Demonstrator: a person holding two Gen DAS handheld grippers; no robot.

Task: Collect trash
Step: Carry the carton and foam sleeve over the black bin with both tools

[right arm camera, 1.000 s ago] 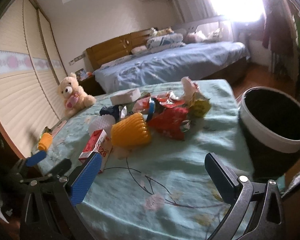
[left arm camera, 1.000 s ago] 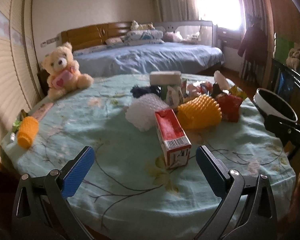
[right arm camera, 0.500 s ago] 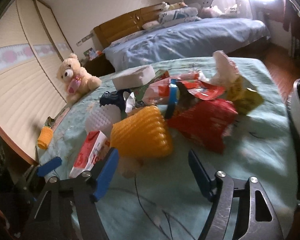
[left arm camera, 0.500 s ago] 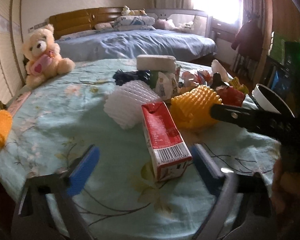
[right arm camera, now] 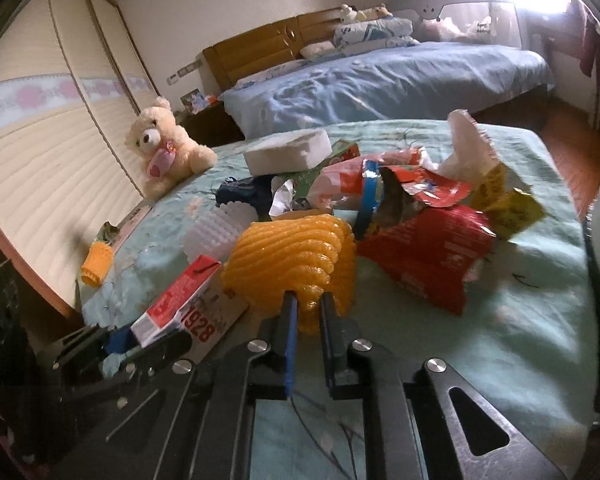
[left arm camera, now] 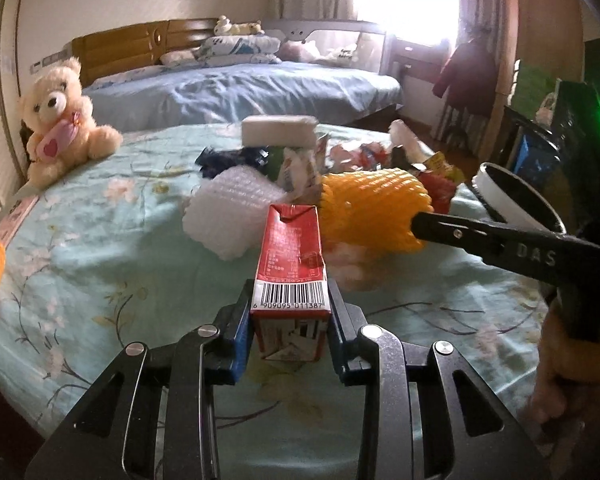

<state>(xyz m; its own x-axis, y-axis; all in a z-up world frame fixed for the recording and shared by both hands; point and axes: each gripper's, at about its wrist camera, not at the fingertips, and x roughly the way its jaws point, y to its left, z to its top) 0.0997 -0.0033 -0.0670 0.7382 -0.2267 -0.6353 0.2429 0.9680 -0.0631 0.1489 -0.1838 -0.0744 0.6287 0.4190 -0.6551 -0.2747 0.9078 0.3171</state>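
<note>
A red milk carton [left arm camera: 291,256] lies on the floral table cloth, and my left gripper [left arm camera: 289,312] is shut on its barcode end. The carton also shows in the right wrist view [right arm camera: 180,304]. My right gripper [right arm camera: 308,312] is shut on the near edge of an orange foam fruit net [right arm camera: 296,256], which also shows in the left wrist view [left arm camera: 372,204]. Behind them lies a pile of trash: a white foam net [left arm camera: 228,216], a red snack bag [right arm camera: 428,252], a white foam block [right arm camera: 288,152], a crumpled tissue [right arm camera: 468,148].
A black bin with a white rim [left arm camera: 512,200] stands at the table's right edge. A teddy bear [left arm camera: 60,116] sits at the far left. A second orange foam net [right arm camera: 97,262] lies at the left edge. A bed [left arm camera: 240,88] stands behind the table.
Both grippers moved forward and closed: the left onto the milk carton, the right onto the orange foam net. Both were open a second ago.
</note>
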